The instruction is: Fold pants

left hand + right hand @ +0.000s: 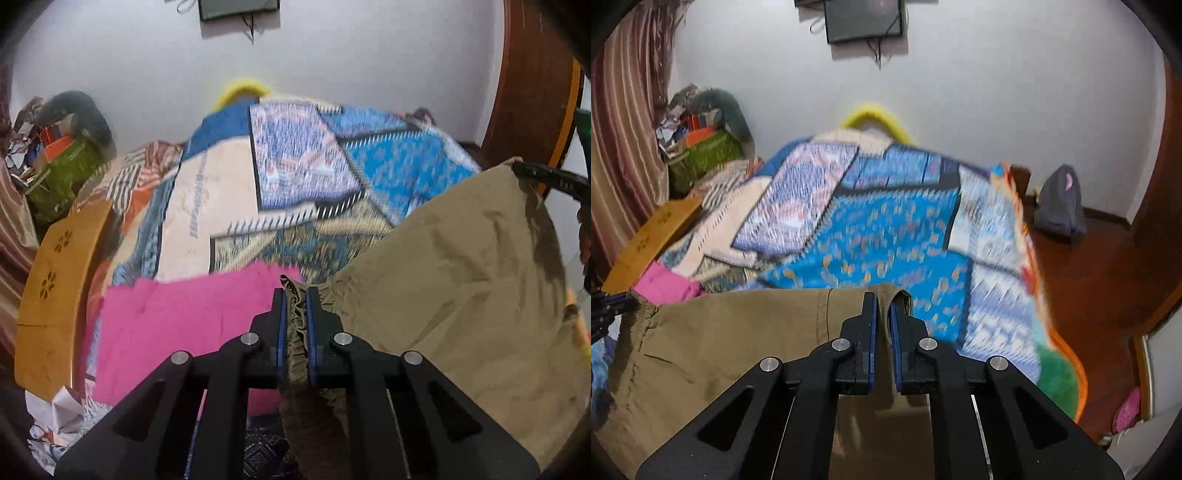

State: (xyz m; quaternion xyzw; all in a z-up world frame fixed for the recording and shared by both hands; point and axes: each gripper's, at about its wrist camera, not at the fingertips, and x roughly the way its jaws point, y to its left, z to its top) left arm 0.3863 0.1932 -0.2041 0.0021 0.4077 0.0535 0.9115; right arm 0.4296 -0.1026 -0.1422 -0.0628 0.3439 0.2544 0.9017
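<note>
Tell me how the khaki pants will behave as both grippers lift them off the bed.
Probably floppy: the khaki pants sag in a sheet between the left gripper and the right gripper. Likely light, since pinches at two edges carry them. Slipping seems unlikely, because the fabric bunches thickly between the left pads.

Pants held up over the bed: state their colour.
Plain khaki-tan pants, clearest in the right wrist view.

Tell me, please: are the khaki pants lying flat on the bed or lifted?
Lifted. Both the left gripper and right gripper are shut on the khaki pants, stretched between them above the bed.
</note>
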